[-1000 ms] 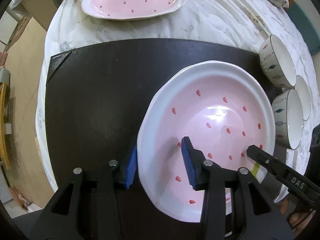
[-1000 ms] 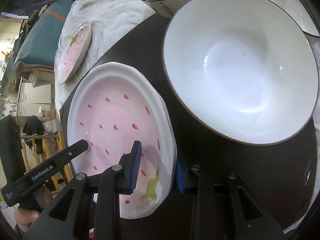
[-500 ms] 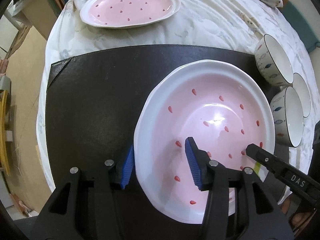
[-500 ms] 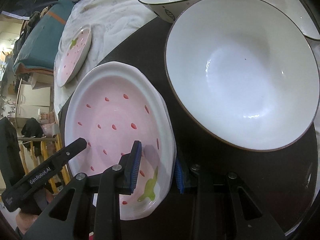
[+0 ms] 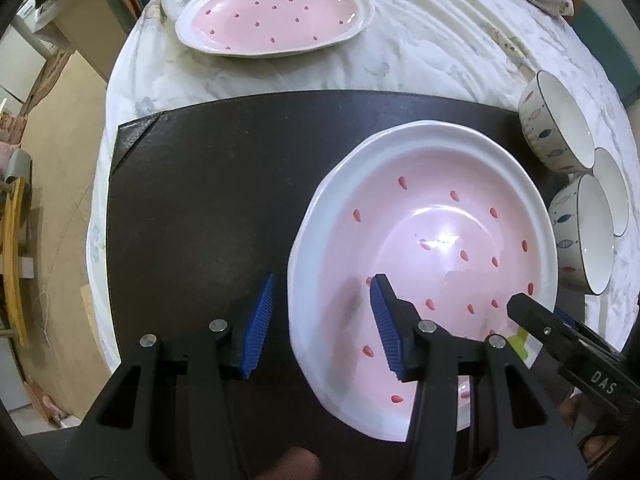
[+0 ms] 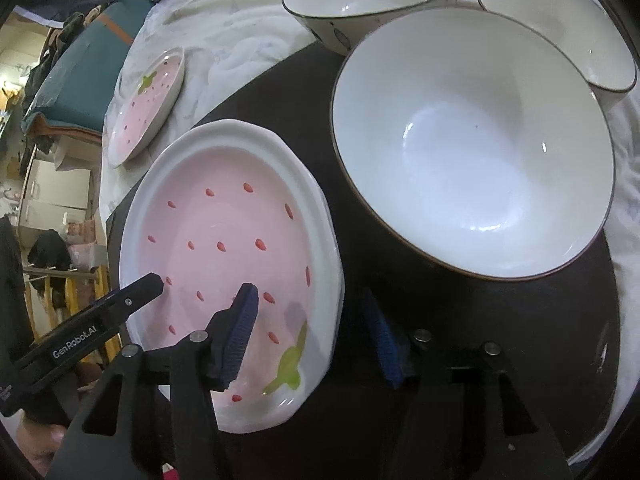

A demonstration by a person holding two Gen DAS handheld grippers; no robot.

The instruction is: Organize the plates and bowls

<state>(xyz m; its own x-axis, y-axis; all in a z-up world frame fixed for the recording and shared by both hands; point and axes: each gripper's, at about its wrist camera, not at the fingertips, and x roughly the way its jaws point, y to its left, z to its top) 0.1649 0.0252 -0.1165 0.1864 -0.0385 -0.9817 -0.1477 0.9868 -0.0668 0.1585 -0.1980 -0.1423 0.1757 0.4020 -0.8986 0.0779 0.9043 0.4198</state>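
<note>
Left wrist view: the left tool (image 5: 320,320) is straddling the near rim of the strawberry plate (image 5: 432,236) on the dark mat (image 5: 200,200), pads clear, released. A second plate (image 5: 276,20) is lying beyond the mat.

Right wrist view: the right tool (image 6: 312,336) has just been opening, releasing the plate's rim; placement appears complete. Only here is the large white bowl (image 6: 472,148) beside the plate fully showing.

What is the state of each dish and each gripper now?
near strawberry plate: flat on dark mat, between both grippers' pads
far strawberry plate: on white cloth, untouched
bowls: three, upright, empty
left gripper: open, astride plate rim
right gripper: just opened, astride rim
</note>
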